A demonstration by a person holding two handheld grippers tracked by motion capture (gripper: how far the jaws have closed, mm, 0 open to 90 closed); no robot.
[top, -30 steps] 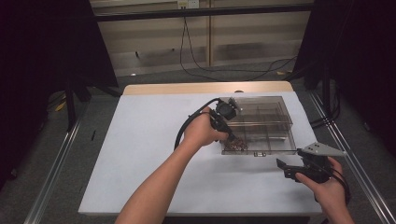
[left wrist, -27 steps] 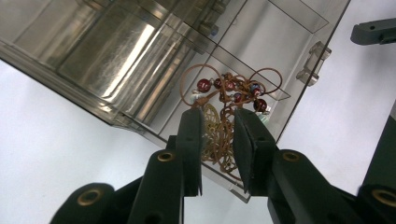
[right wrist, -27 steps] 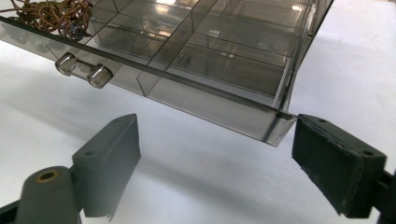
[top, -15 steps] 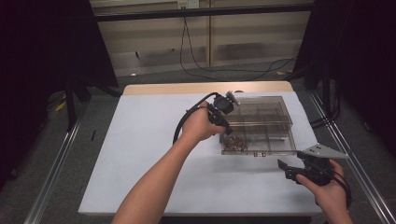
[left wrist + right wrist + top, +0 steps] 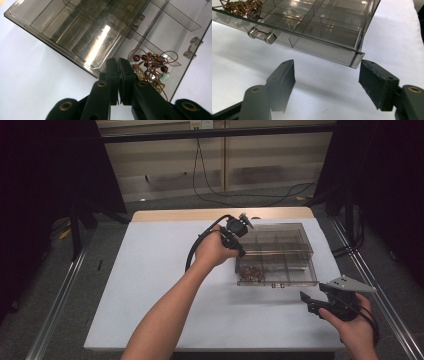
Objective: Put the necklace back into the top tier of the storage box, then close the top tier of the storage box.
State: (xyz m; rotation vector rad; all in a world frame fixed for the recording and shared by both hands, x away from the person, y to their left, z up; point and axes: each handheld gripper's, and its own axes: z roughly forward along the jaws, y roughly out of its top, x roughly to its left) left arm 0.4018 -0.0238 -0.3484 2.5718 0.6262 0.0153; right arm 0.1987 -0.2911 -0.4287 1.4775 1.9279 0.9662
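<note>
A smoky clear compartment box [image 5: 278, 281] lies at the table's right. A tangle of brown cord and dark red beads [image 5: 250, 271] fills its front left compartment [image 5: 150, 65]. The box's lid [image 5: 62, 27] stands tilted up. My left gripper [image 5: 241, 251] is over the box's left edge, and its jaws have just been closing. They are now shut [image 5: 118, 61] on the lid's rim. My right gripper [image 5: 307, 302] is low by the box's near right corner [image 5: 357, 58]. Its jaws have just been closing but still stand open [image 5: 327, 67] with nothing between them.
The white table [image 5: 150, 270] is bare left of the box. A clear latch [image 5: 262, 35] juts from the box's front wall. Metal rails [image 5: 55, 310] run along both table sides, and cables [image 5: 240, 195] lie on the floor beyond.
My left hand has risen a little at the box's left edge, with the gripper closing there. The right gripper's jaws have narrowed and the hand has stayed in place.
</note>
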